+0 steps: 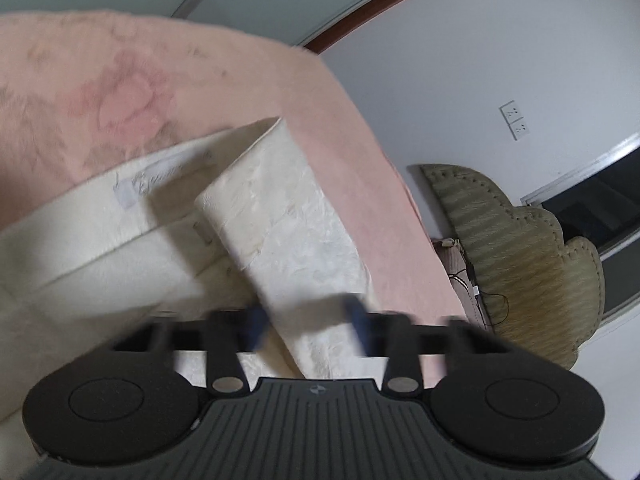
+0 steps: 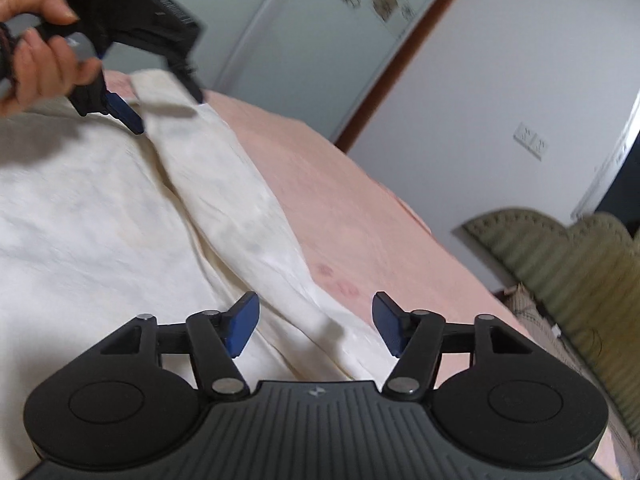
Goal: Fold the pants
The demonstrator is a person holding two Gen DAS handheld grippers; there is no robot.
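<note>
Cream-white pants (image 1: 100, 240) lie on a pink bedspread (image 1: 120, 80). In the left wrist view one folded leg (image 1: 288, 216) runs up from between the fingers, with a waistband and label to its left. My left gripper (image 1: 306, 326) is blurred, its blue pads apart with the leg fabric between them. In the right wrist view the pants (image 2: 100, 220) spread across the left, with a long fold (image 2: 240, 216) down the middle. My right gripper (image 2: 316, 326) is open just above the fold's near end. The left gripper (image 2: 168, 108) shows at top left, held by a hand, over the pants' far end.
The pink bedspread (image 2: 360, 200) extends right of the pants. An olive padded headboard (image 2: 560, 264) stands at the right, also in the left wrist view (image 1: 520, 248). A white wall with sockets (image 2: 532, 140) and a pale wardrobe door (image 2: 320, 40) are behind.
</note>
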